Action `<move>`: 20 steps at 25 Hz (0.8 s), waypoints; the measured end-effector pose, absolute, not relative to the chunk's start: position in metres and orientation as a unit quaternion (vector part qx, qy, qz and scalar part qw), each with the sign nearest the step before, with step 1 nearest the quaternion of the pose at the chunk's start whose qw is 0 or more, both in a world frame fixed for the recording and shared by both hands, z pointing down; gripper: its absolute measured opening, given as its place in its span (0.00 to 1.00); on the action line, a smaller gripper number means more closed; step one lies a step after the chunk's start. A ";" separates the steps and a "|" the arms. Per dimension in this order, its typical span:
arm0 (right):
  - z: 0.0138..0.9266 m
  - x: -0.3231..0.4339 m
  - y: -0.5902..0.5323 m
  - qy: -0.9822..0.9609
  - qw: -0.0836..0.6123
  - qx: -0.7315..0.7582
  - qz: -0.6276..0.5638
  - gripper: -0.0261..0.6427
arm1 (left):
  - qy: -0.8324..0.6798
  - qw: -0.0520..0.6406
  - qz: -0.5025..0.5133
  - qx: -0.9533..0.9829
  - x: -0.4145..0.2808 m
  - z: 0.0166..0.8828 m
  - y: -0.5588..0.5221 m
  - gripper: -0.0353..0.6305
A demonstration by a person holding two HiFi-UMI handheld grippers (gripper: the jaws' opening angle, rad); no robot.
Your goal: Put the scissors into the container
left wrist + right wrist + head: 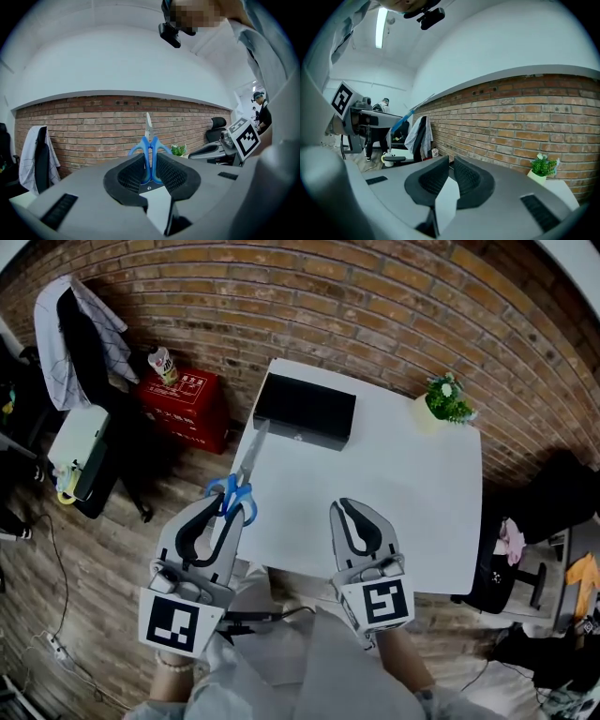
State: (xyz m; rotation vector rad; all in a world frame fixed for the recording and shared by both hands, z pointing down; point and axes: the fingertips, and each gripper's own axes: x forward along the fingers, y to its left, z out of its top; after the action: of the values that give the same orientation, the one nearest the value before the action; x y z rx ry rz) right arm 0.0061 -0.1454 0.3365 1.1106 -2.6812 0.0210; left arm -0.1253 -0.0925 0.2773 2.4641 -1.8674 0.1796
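Note:
The scissors have blue handles and silver blades that point toward the far edge of the table. My left gripper is shut on their handles and holds them in the air over the table's left edge. In the left gripper view the scissors stand upright between the pads, blades up. The container is a black rectangular box at the far left of the white table. My right gripper hovers over the table's near edge, shut with nothing in it; its view shows the pads closed together.
A small potted plant stands at the table's far right corner. A red box and a chair draped with clothing sit on the floor to the left, by the brick wall. A dark chair stands to the right.

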 end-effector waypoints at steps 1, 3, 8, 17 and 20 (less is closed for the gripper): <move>0.340 0.002 -0.151 -0.916 0.121 0.382 0.011 0.13 | -0.601 0.025 0.059 0.797 -0.129 0.280 -0.098 0.20; 0.348 -0.007 -0.163 -0.913 0.129 0.386 0.017 0.13 | -0.597 0.028 0.061 0.799 -0.137 0.284 -0.110 0.20; 0.369 -0.025 -0.194 -0.904 0.143 0.401 0.037 0.13 | -0.589 0.038 0.066 0.804 -0.155 0.294 -0.137 0.20; 0.406 -0.050 -0.238 -0.894 0.169 0.411 0.052 0.13 | -0.578 0.058 0.072 0.811 -0.179 0.317 -0.181 0.20; 0.421 -0.057 -0.251 -0.890 0.183 0.413 0.065 0.13 | -0.574 0.063 0.073 0.813 -0.184 0.324 -0.193 0.20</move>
State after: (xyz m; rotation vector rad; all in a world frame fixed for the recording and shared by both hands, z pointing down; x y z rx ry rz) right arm -0.0568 -0.2507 0.4207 1.1651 -2.5106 0.1821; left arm -0.1836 -0.1934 0.3237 2.4563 -1.7354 0.2216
